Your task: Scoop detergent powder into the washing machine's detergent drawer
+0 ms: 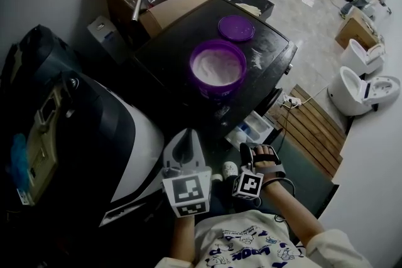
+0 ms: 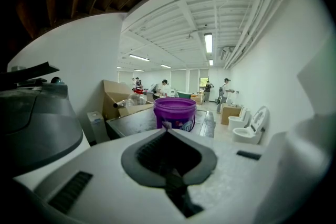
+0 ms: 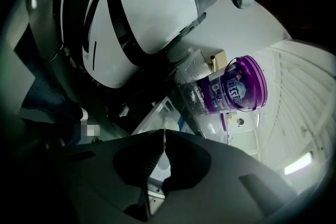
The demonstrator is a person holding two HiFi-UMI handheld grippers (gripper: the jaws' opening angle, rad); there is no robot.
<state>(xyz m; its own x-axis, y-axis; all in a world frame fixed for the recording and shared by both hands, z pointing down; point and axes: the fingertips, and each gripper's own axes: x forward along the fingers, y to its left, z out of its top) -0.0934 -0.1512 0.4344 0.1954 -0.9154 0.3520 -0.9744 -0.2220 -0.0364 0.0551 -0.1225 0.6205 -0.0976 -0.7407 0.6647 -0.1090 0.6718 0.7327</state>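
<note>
Left tool [image 2: 167, 134]: jaws fully together, nothing in them. It is held low by the person's torso, pointing forward at the machine. Right tool [image 3: 162, 134]: jaws also together and empty. Right hand [image 1: 267, 163] wraps its handle, forearm running back to lower right, tips toward the drawer.

Washing machine [image 1: 169, 53]: dark top. Purple detergent bucket [image 1: 220, 90] stands open on it with white powder inside. Lid [image 1: 236, 28] lies flat just beside the bucket. Detergent drawer [image 1: 250, 130] is pulled out at the machine front, near the right tool.
</note>
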